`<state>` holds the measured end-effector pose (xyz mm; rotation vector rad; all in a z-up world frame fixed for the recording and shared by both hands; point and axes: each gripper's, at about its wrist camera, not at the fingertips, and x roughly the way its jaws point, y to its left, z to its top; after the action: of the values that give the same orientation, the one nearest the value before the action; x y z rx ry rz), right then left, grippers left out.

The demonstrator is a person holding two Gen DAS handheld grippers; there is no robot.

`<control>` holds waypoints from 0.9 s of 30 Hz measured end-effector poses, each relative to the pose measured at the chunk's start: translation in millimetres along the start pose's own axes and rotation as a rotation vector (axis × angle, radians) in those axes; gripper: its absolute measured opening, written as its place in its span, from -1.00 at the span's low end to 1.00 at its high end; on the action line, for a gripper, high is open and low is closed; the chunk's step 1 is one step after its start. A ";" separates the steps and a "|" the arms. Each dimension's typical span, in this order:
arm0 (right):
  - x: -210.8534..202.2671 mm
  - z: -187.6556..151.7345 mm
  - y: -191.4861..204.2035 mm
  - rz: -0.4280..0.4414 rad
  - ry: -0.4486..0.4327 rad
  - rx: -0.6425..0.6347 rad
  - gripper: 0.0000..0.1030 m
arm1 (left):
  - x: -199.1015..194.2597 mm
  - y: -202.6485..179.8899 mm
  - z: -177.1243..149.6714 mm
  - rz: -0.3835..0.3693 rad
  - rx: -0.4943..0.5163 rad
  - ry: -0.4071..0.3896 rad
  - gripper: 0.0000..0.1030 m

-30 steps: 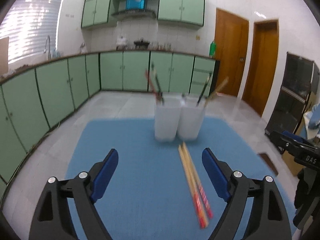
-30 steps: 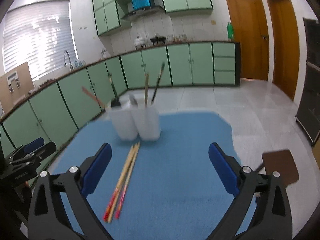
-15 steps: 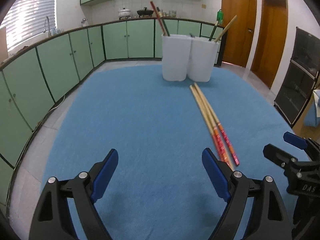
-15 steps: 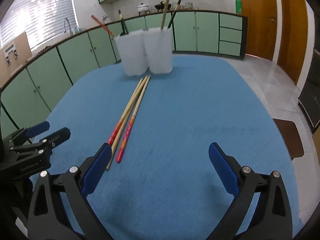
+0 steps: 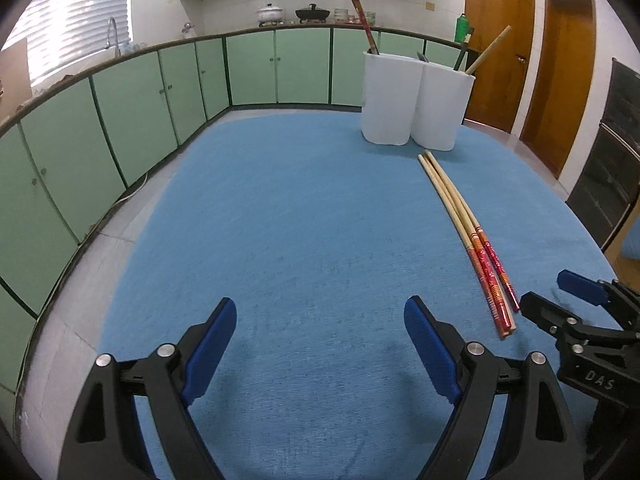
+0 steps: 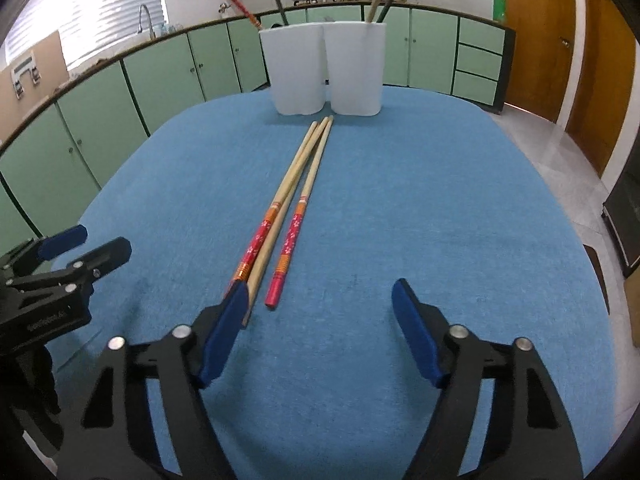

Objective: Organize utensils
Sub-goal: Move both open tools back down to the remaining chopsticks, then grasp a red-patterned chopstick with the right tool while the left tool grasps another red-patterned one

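Three long wooden chopsticks [image 6: 296, 196] with red patterned ends lie together on the blue mat [image 6: 420, 200], pointing toward two white holders [image 6: 324, 68] at the far edge. The holders have several utensils standing in them. My right gripper [image 6: 320, 304] is open and empty, low over the mat, its left finger beside the chopsticks' red ends. My left gripper [image 5: 320, 332] is open and empty, left of the chopsticks [image 5: 464, 224]. The holders [image 5: 416, 104] show at the far right in the left wrist view. The right gripper [image 5: 576, 304] shows at the right edge there.
The blue mat [image 5: 300, 220] covers a table. Green kitchen cabinets [image 5: 160, 96] run along the left and back. Wooden doors [image 5: 568, 76] stand at the right. The left gripper [image 6: 60, 256] shows at the left edge of the right wrist view.
Both grippers have come down and forward toward the mat. The chopsticks and holders now look nearer. The right gripper's left finger has come up beside the red ends. Both stay open.
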<state>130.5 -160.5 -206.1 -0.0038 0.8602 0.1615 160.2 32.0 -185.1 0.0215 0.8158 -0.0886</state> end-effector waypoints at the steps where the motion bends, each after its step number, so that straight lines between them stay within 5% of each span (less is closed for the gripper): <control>1: 1.9 0.2 0.4 -0.006 0.008 0.000 0.24 | 0.1 0.5 -0.6 -0.002 -0.002 0.000 0.64; 17: 10.6 2.7 7.4 -0.026 0.040 -0.021 -0.18 | 1.0 -3.1 -2.8 -0.014 -0.007 0.005 0.64; 20: 12.2 3.9 8.7 -0.012 0.042 -0.023 -0.37 | 1.0 -4.0 -2.9 -0.016 -0.006 0.006 0.64; 24: 13.7 5.3 9.7 0.029 0.046 -0.023 -0.87 | 1.1 -9.4 -3.1 -0.023 0.006 0.009 0.64; 27: 12.0 6.2 5.5 0.038 0.041 -0.007 -0.88 | 0.4 -13.2 -3.8 -0.035 0.011 0.011 0.64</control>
<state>142.0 -153.0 -210.8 0.0025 0.9012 0.2006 156.5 19.1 -187.8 0.0186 0.8268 -0.1263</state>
